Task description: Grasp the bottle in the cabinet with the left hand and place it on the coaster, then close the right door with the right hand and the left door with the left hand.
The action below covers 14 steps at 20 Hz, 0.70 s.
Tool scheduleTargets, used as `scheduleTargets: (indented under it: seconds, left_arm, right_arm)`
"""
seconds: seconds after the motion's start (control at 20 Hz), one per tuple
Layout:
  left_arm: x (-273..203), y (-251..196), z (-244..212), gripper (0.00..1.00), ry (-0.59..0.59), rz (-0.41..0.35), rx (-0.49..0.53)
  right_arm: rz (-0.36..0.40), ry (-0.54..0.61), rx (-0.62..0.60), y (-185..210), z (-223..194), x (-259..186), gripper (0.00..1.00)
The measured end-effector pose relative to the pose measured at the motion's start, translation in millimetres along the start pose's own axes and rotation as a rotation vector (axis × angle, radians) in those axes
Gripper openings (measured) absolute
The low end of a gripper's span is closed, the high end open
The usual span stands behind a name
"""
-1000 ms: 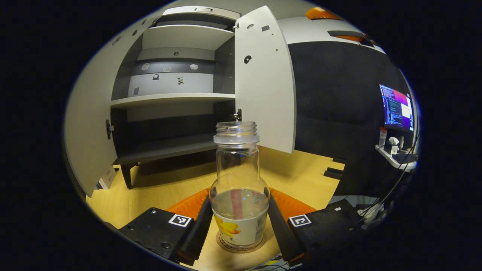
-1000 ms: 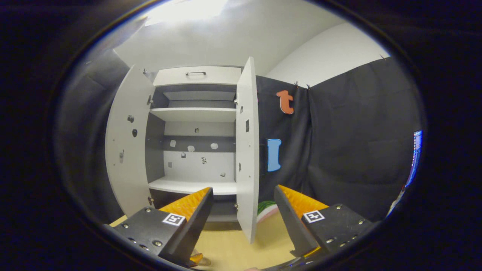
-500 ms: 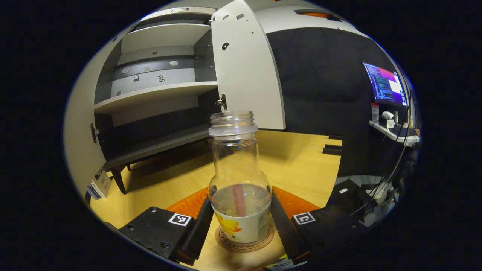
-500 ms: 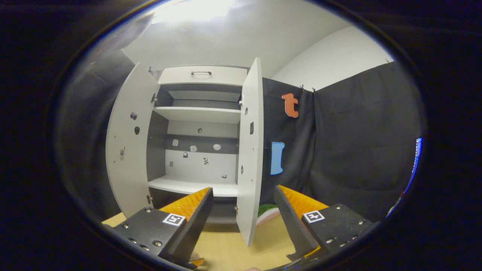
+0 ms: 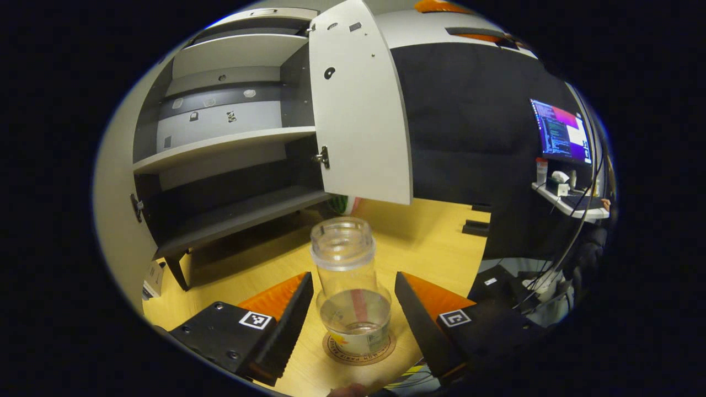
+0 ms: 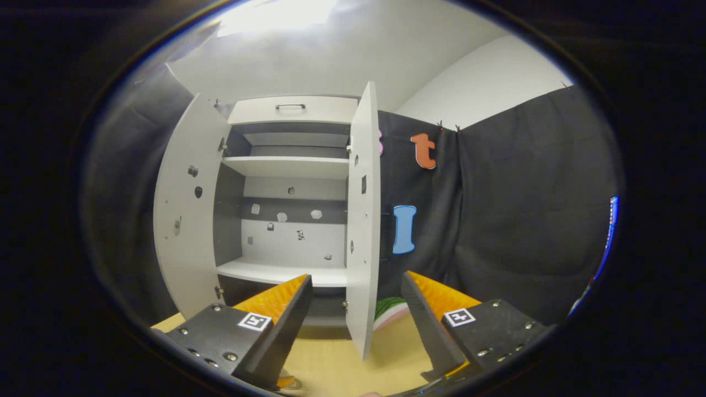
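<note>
The cabinet [image 6: 287,220] is the biggest thing here, standing on the tabletop [image 5: 436,242] with both doors swung wide and its shelves bare. In the right gripper view the left door [image 6: 185,220] is at about 9 o'clock and the right door [image 6: 363,220] hangs edge-on near the centre.

In the left gripper view the right door [image 5: 358,110] fills the 12 o'clock area, and a monitor [image 5: 562,132] glows at 3 o'clock.

The left gripper [image 5: 353,322] sits at 6 o'clock with its jaws released: there is a gap on each side of the bottle [image 5: 351,286], and neither finger touches the glass. The bottle stands upright on the coaster [image 5: 358,348], with some clear liquid in its lower part and no cap on the neck.

The right gripper [image 6: 356,325] also has its jaws released and grasps nothing, pointing toward the right door from some way off.

I think the placing step is finished and the doors are next. The risk is in the retreat of the left gripper: if a finger brushes the bottle, it may tip, and the open neck would let the liquid spill. Later, the left door must sweep over the tabletop; I cannot tell if the bottle is clear of that path.
</note>
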<state>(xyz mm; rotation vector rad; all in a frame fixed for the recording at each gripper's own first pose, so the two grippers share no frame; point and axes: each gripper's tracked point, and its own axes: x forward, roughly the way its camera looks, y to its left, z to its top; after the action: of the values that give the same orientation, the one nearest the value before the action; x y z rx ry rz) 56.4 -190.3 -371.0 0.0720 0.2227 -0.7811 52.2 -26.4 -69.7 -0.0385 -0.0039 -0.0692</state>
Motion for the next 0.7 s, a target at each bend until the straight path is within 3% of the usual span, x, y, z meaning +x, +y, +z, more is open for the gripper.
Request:
scheduleTargets:
  seconds: [0.2,0.5,0.6,0.7]
  left_arm:
    - [-18,12,43,0.94,-0.052,0.029,0.015]
    - [-58,40,146,0.94,-0.216,0.059,0.031]
    - [-70,58,171,0.94,-0.228,0.12,0.042]
    - [-82,77,196,0.95,-0.256,0.187,-0.002]
  right_arm:
    - [-0.028,0.026,-0.054,-26,-7,5,0.98]
    - [-0.108,0.016,-0.05,-77,4,36,0.98]
    - [-0.139,0.014,-0.071,-102,9,49,0.93]
    - [-0.166,0.016,-0.095,-125,14,62,0.98]
